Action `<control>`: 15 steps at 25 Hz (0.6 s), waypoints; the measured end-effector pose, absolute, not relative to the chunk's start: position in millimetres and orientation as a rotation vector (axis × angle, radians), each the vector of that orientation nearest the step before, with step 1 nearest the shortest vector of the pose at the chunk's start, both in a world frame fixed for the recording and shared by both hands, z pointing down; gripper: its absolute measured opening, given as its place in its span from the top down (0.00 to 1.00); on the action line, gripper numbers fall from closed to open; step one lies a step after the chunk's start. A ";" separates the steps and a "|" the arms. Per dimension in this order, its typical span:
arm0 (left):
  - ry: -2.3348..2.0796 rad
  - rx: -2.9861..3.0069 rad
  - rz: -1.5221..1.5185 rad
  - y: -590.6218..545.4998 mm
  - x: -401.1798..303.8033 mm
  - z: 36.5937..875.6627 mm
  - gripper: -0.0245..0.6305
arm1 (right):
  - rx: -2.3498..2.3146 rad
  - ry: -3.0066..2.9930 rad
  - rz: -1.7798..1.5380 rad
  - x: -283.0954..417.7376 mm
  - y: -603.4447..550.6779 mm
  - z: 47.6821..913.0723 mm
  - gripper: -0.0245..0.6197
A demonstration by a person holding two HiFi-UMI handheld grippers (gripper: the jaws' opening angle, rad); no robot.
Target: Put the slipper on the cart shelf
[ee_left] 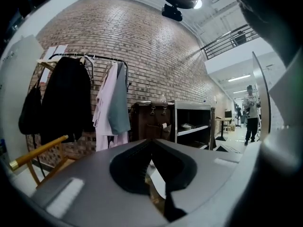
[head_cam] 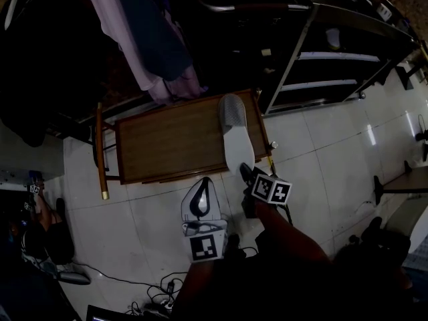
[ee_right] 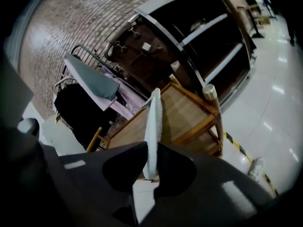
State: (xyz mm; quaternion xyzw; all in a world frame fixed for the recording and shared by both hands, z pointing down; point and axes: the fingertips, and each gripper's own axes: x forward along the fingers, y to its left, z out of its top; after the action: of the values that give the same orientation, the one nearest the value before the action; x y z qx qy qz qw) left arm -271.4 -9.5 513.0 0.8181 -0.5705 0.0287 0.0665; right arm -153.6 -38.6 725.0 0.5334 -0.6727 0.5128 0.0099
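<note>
A white slipper with a grey toe (head_cam: pixel 235 136) lies lengthwise on the right part of the wooden cart's top (head_cam: pixel 167 139), its heel reaching past the near edge. My right gripper (head_cam: pixel 245 172) is shut on that heel. In the right gripper view the slipper (ee_right: pixel 153 122) stands edge-on, pinched between the two dark jaws of the right gripper (ee_right: pixel 152 148), with the cart (ee_right: pixel 184 108) beyond it. My left gripper (head_cam: pixel 204 184) hovers over the floor just left of the right one. Its jaws meet at the tips of the left gripper (ee_left: pixel 151 141) and hold nothing.
A black shelving unit (head_cam: pixel 334 59) stands right of the cart. Garments hang on a rack (head_cam: pixel 147 39) behind it. A wooden bar with a brass end (head_cam: pixel 101 159) flanks the cart's left side. Cables (head_cam: pixel 154 289) lie on the tiled floor. A person (ee_left: pixel 251 112) stands far off.
</note>
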 end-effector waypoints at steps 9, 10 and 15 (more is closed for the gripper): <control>-1.702 2.502 0.033 -10.2 -264.4 497.1 0.94 | 1.735 -2.283 0.879 -132.8 -23.8 631.1 0.90; -1.700 2.502 0.037 -10.9 -264.6 497.1 0.94 | 1.760 -2.302 0.801 -130.1 -23.8 617.5 0.90; -1.671 2.535 0.024 -17.6 -255.4 480.9 0.94 | 1.865 -2.342 0.364 -117.1 -23.8 543.7 0.90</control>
State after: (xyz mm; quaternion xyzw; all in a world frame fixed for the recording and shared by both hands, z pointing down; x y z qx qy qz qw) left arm -255.4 -17.6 480.9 0.8338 -0.5495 0.0077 0.0527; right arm -117.1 -23.8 543.7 0.6170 -0.7751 0.1205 0.0628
